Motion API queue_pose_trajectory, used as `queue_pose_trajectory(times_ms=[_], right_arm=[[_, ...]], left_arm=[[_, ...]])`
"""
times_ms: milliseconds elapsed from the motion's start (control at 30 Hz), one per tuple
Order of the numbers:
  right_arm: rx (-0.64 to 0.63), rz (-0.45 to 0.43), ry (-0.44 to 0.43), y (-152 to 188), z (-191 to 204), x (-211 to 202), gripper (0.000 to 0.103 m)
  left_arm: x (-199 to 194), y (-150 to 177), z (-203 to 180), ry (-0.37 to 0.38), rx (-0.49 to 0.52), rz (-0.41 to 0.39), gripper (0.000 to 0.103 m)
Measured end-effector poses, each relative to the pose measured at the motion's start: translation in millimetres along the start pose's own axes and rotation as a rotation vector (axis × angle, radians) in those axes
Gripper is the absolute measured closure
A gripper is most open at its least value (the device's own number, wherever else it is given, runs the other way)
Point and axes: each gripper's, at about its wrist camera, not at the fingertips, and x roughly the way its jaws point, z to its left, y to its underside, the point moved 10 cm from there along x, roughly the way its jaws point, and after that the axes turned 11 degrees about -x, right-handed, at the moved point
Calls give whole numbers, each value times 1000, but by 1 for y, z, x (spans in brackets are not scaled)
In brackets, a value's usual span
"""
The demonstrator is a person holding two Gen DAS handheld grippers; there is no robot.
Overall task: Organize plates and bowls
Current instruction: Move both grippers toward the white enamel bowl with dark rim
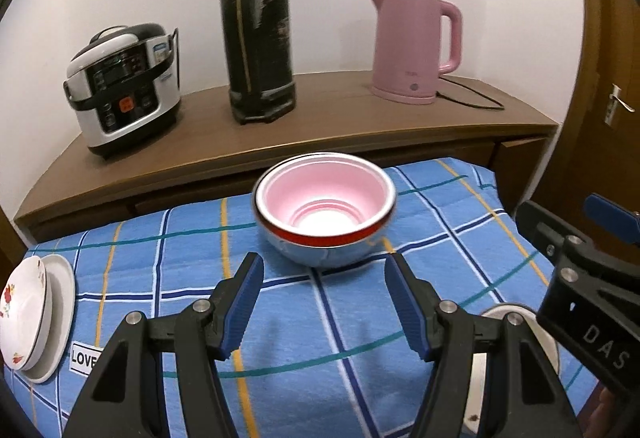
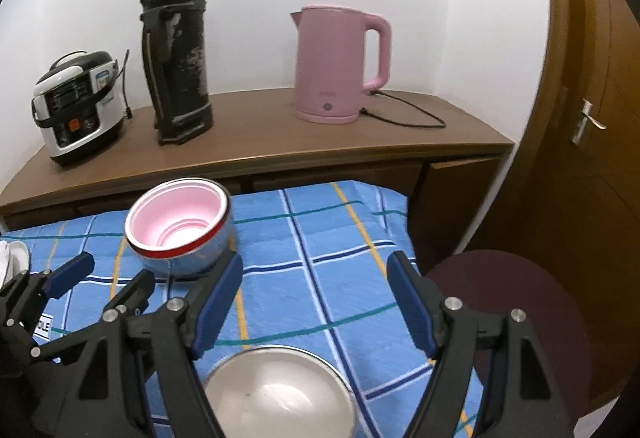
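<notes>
Both your claws stand wide with nothing between the pads: the left gripper [image 1: 324, 302] faces the glossy stack of nested bowls, pink inside with a red rim band [image 1: 325, 207], near the far edge of the blue plaid cloth-covered table [image 1: 280, 338]. Your right gripper [image 2: 314, 302] hovers above the plain white round bowl [image 2: 280, 394] at the near edge. Two smooth white plates, one with a red flower print [image 1: 28, 312], lie stacked at the left edge. You seem between grasps; next, likely take the white bowl by its thin rim.
</notes>
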Motion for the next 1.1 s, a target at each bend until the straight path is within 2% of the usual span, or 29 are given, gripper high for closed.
queue_pose_trajectory(times_ms=[400,667,900,1100], right_arm=[[99,16,75,22,-46,-17,27],[108,26,128,36,-64,-26,27],[144,39,129,43,-77,-25,27],[134,42,124,46,-73,-24,27]], left_arm=[[-14,9,-51,100,86,-4,37],[-16,12,-65,127,106,-1,37],[-21,12,-76,151,126,-7,37],[-19,13,-74,140,123,-3,37]])
